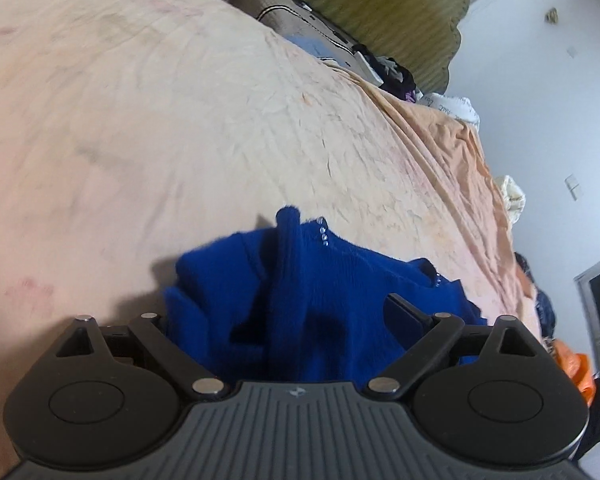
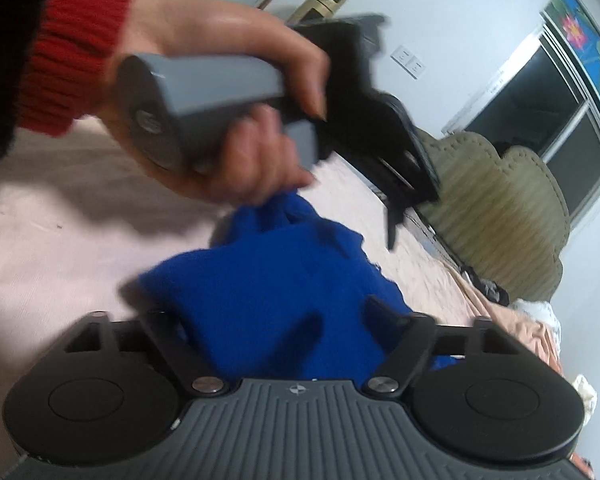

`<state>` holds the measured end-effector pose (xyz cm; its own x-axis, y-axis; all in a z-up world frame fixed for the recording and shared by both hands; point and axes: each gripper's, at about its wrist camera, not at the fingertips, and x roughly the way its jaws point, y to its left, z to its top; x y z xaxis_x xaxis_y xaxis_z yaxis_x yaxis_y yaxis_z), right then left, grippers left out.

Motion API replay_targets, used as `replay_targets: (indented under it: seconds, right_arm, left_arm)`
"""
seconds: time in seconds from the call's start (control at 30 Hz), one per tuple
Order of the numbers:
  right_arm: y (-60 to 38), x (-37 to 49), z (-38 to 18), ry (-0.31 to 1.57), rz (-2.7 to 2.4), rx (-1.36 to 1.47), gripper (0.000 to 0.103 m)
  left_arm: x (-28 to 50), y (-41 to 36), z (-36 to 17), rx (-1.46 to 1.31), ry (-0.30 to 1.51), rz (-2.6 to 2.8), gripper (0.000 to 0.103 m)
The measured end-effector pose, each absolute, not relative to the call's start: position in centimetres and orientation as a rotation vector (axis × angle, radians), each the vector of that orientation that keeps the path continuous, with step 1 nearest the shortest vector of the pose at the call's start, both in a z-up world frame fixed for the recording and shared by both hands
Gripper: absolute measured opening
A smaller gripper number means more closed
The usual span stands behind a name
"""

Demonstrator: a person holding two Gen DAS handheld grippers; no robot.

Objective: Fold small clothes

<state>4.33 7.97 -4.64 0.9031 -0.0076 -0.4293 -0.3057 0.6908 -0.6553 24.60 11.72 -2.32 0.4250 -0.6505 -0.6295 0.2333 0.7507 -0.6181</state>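
Note:
A small blue knit garment (image 1: 312, 300) with a few clear beads lies bunched over the peach bed sheet (image 1: 140, 140). It fills the space between my left gripper's (image 1: 284, 320) fingers, which stand wide apart with the cloth draped over them. In the right wrist view the same blue garment (image 2: 268, 308) bunches between my right gripper's (image 2: 272, 320) spread fingers. The left gripper (image 2: 396, 208), held by a hand with a red cuff, hangs above the cloth there; the hand's fingers pinch the garment's top.
An olive padded headboard (image 1: 380, 12) and a cluttered bedside with dark cloth (image 1: 392, 72) lie beyond the bed. A white wall, sockets and a dark window (image 2: 540, 120) are on the right. An orange item (image 1: 576, 372) sits low at the right.

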Motion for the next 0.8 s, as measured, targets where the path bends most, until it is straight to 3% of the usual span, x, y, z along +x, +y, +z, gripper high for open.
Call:
replay_targets:
  seconds: [0.03,0.1,0.2,0.27,0.37,0.8]
  right_arm:
    - [8.3,4.5,-4.9,0.418,0.174,-0.811,0.058]
    - [8.5,4.8,-5.3,0.426,0.186,-0.819,0.038]
    - [9.0,4.8,-5.6,0.428,0.212,-0.841,0.021]
    - [8.9,4.6,-5.6,0.427,0.225,-0.838,0.013]
    - [8.3,4.5,-4.9,0.432,0.243,-0.794,0.008]
    - [2.8,0.8,-0.9,0.324,0.151,-0.729,0.006]
  left_arm:
    - [24.9,11.2,-2.3,-0.449,0.987,-0.567,0.066]
    - [25.4,10.5,-2.3,-0.377,0.991,-0.521,0.030]
    - [25.8,10.0,-2.7,-0.372,1.006,-0.512,0.015]
    - [25.5,10.0,-2.6,-0.370,0.995,-0.496,0.013]
    - [25.0,9.5,-1.8,-0.335,0.969,-0.466,0.012]
    - [22.6,4.7,4.8,-0.210,0.865,-0.387,0.011]
